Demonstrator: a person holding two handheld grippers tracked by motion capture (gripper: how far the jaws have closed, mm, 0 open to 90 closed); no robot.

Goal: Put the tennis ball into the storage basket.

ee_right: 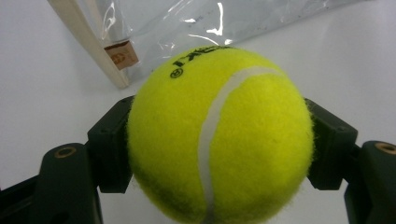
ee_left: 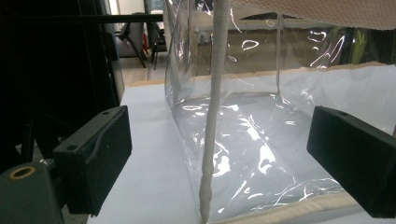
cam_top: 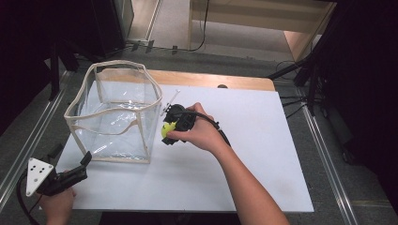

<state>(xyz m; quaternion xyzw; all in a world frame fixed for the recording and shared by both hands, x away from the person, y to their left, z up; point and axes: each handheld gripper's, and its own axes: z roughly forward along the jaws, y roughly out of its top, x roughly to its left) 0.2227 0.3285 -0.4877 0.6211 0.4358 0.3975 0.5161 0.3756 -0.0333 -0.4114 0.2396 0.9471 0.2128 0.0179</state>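
A yellow-green tennis ball with a white seam sits between the two black jaws of my right gripper, which is shut on it. In the high view the ball and right gripper hover just right of a clear plastic bag with beige trim, standing open on the white table. My left gripper is at the table's front left corner, open, its jaws pointing at the bag's near corner. In the left gripper view the bag's beige corner seam runs up between the open jaws.
The white tabletop stretches to the right of the bag. A wooden strip shows along the table's far edge. Metal rails flank the table on both sides. A black cable trails from the right gripper.
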